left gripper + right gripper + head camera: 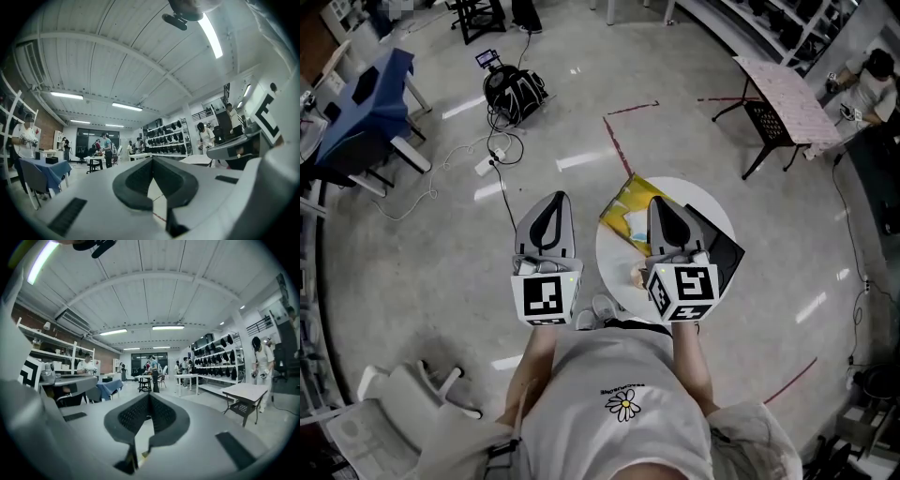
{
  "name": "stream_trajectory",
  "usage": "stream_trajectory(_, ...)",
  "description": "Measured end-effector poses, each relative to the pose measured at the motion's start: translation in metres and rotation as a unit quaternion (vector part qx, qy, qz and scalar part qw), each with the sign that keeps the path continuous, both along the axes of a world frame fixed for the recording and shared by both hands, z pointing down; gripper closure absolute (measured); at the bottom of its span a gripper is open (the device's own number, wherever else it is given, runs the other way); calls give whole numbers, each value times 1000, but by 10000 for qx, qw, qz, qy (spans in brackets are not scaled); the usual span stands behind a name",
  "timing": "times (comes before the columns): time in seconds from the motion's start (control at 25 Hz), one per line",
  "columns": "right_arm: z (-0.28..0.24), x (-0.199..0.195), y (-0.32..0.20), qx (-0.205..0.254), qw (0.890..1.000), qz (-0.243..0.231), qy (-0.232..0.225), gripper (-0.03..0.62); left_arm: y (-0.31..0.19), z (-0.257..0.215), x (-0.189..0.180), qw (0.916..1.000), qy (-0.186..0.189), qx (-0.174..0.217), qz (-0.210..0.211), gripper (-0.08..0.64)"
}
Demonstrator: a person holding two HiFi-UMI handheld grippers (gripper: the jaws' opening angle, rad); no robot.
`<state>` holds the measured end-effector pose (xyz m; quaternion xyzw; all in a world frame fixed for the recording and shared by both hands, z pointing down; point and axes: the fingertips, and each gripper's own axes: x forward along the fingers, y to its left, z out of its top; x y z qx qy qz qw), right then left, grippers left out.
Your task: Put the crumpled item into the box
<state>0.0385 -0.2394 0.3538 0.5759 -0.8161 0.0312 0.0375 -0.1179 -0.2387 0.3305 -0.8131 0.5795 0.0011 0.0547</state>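
A: Box (727,255)?
B: Black, flat-sided, right of centre on round white table (611,258); contents unseen. Yellow crumpled item (628,217) lay outside, beside it.
A: Tongs?
B: Left gripper (554,199), right gripper (662,202) were pressed together, empty.

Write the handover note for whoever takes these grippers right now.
Left gripper: shut, empty, held over the floor left of the table.
Right gripper: shut, empty, above the round table.
Things: a yellow bag, seemingly the crumpled item, lies on the table's far side. The dark box sits on the table's right side, partly under the right gripper. A small pale lump lies near the table's near edge.
Done: nothing yet; the bag is outside the box.
Left: open a gripper, pick up the bag, drop it into the box.
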Motion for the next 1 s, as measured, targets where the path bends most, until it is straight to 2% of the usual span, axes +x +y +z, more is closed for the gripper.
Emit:
stream_trajectory(0.36,-5,-25,18,221,9987,-191,421,589,7,1,4,9999,-9,-20,104,560)
stream_trajectory(1.0,-4,-14,16,218,9986,-76,472,589,2,5,6,9999,-14,-98,112,560)
